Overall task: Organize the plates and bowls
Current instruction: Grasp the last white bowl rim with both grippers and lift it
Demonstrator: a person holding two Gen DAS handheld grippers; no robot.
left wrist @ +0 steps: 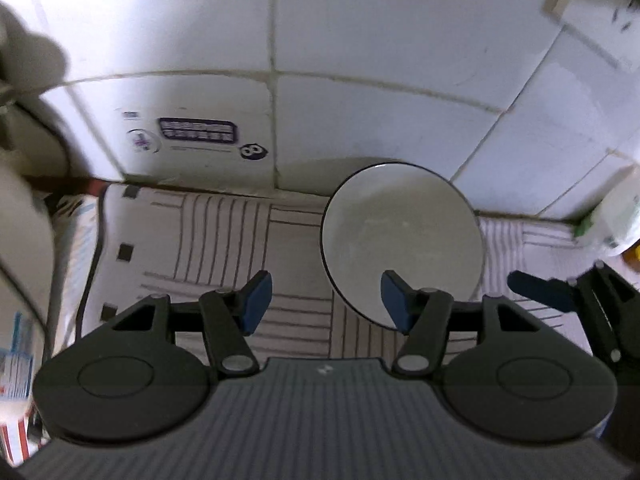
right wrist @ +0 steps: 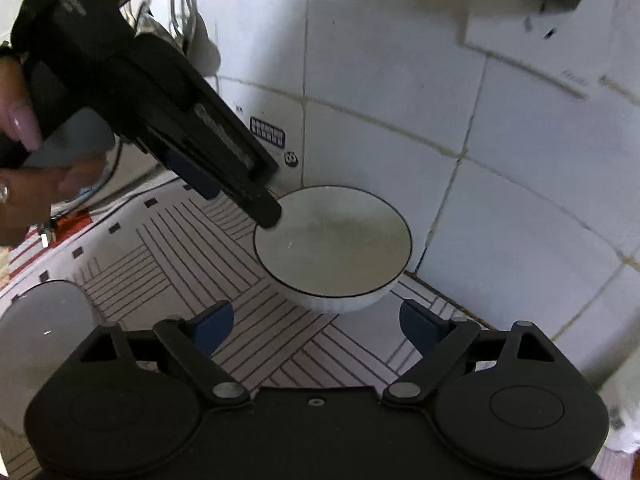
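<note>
A white ribbed bowl with a thin dark rim [left wrist: 400,232] [right wrist: 332,240] stands on the patterned mat near the tiled wall corner. My left gripper [left wrist: 326,304] is open and empty, just above the bowl's left rim; it also shows in the right wrist view [right wrist: 240,196], held by a hand, with its tip over the bowl's edge. My right gripper [right wrist: 316,326] is open and empty, a short way in front of the bowl; one of its fingers [left wrist: 536,290] shows at the right in the left wrist view. A second pale round dish [right wrist: 44,332] lies at the left.
A white mat with brown line pattern [left wrist: 208,240] [right wrist: 168,256] covers the counter. White tiled walls [left wrist: 360,60] meet in a corner behind the bowl. A white container [left wrist: 620,216] stands at the right. Blurred pale dishware [left wrist: 20,216] is at the far left.
</note>
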